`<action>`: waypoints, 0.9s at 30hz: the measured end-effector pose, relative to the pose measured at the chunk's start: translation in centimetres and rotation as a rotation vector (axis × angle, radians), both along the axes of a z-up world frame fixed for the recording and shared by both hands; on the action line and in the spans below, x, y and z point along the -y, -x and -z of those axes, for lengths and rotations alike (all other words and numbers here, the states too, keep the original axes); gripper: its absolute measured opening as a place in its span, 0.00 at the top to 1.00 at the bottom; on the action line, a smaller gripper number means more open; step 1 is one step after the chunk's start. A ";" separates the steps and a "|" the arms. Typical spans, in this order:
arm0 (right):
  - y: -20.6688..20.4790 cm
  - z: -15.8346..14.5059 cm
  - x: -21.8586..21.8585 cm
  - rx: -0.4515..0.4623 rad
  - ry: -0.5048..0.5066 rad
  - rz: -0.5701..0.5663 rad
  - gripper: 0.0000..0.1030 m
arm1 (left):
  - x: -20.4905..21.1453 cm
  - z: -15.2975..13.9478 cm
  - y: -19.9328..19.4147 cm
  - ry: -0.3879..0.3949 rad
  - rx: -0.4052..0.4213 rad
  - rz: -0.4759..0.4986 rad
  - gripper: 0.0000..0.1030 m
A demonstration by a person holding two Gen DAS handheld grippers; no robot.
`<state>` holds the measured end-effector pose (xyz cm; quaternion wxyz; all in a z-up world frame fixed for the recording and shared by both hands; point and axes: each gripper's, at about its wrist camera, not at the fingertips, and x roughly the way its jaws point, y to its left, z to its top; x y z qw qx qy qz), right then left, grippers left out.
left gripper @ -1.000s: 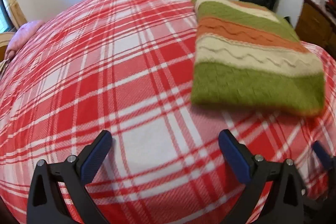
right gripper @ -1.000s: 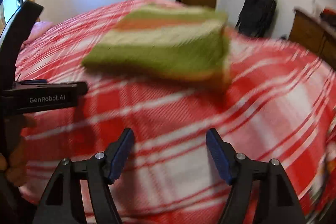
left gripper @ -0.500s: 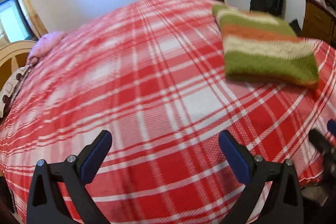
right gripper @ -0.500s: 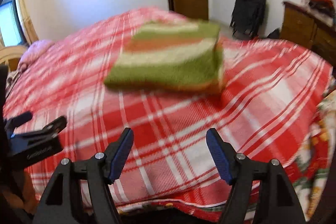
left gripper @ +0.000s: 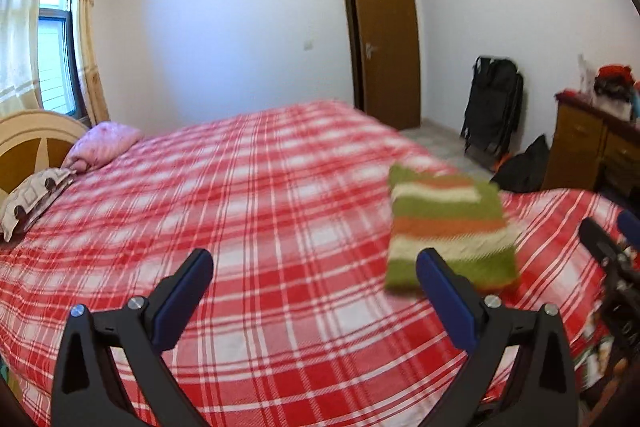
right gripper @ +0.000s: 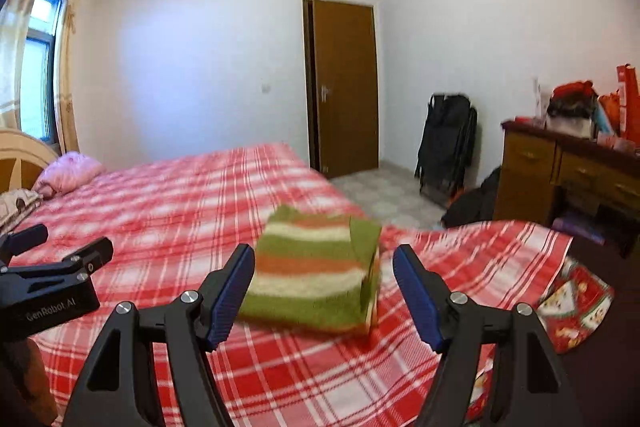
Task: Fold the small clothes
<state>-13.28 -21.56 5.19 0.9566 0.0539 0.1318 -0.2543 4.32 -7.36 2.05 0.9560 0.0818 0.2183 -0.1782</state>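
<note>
A folded knitted garment (left gripper: 448,227) with green, cream and orange stripes lies flat on the red plaid bed (left gripper: 256,211), near its right corner. It also shows in the right wrist view (right gripper: 312,275). My left gripper (left gripper: 314,281) is open and empty, held above the bed to the left of the garment. My right gripper (right gripper: 324,283) is open and empty, held back from the garment and above it. The left gripper also shows at the left edge of the right wrist view (right gripper: 52,279).
Pillows (left gripper: 68,167) lie by the headboard at the left. A brown door (left gripper: 384,43), a black bag (left gripper: 494,103) and a wooden dresser (right gripper: 568,167) with clutter stand along the far and right walls. A patterned cloth (right gripper: 576,303) hangs at the bed's right edge.
Both grippers have pulled back and tilted up, away from the folded garment. The garment stays on the bed and looks farther off. Both stay open.
</note>
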 end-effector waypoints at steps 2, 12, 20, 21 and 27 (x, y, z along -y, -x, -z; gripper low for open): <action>0.7 -1.1 -0.3 0.028 0.019 0.004 0.29 | 0.3 -1.8 0.8 0.020 0.040 0.015 0.00; 2.1 -2.7 1.0 0.096 -0.029 0.028 0.24 | 1.2 -4.5 4.7 0.070 0.137 0.045 0.00; 2.9 -3.0 0.3 0.126 -0.019 0.030 0.24 | 1.4 -4.7 5.5 0.099 0.138 0.079 0.00; 2.9 -3.0 0.2 0.126 -0.014 0.030 0.24 | 1.4 -4.6 5.6 0.104 0.138 0.079 0.00; 2.8 -2.8 0.5 0.122 -0.031 0.032 0.24 | 1.6 -4.2 5.2 0.093 0.116 0.073 0.00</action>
